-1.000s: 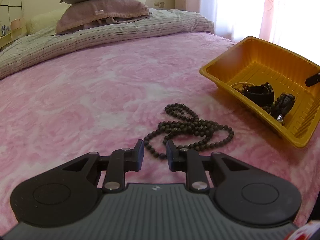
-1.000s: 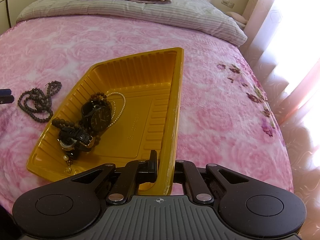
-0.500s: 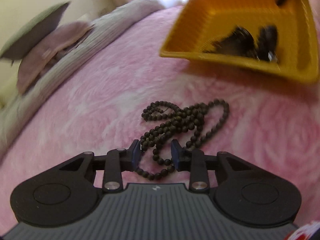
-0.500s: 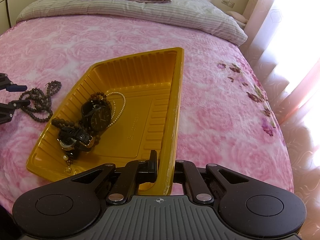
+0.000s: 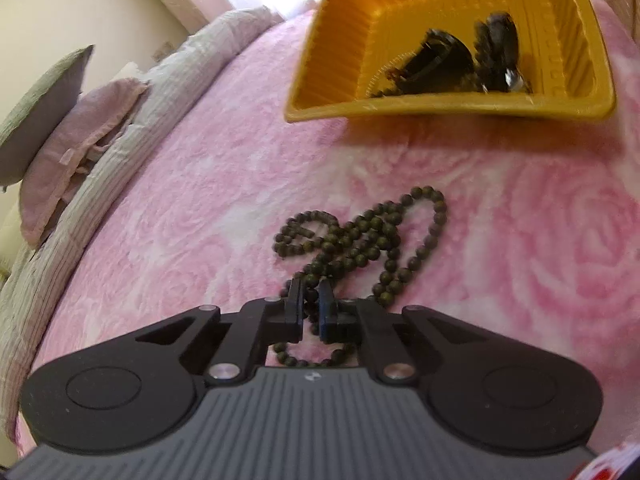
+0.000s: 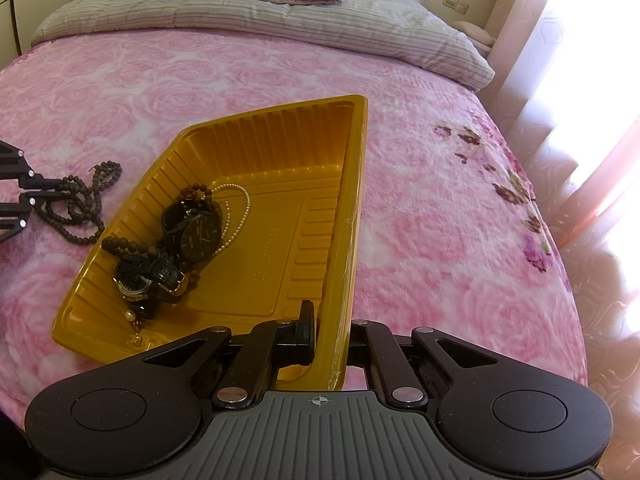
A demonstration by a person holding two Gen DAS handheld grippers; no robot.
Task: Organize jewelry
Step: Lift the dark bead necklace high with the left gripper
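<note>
A dark bead necklace (image 5: 360, 240) lies coiled on the pink bedspread, also in the right wrist view (image 6: 80, 204). My left gripper (image 5: 310, 304) is down on the bed, its jaws closed on a strand of it. A yellow plastic tray (image 5: 400, 108) sits beyond it, holding a black watch (image 6: 198, 234), a second watch (image 6: 138, 280), a pearl strand (image 6: 236, 216) and a bead bracelet. My right gripper (image 6: 328, 328) is shut on the tray's near wall (image 6: 344, 240).
The bed's pink rose blanket (image 6: 440, 220) runs to an edge at the right by the curtains. A striped duvet (image 6: 280, 20) and pillows (image 5: 48, 120) lie at the head of the bed.
My left gripper tilted down onto the necklace and its jaws closed from open to pinching a strand. The right gripper and tray stayed still.
</note>
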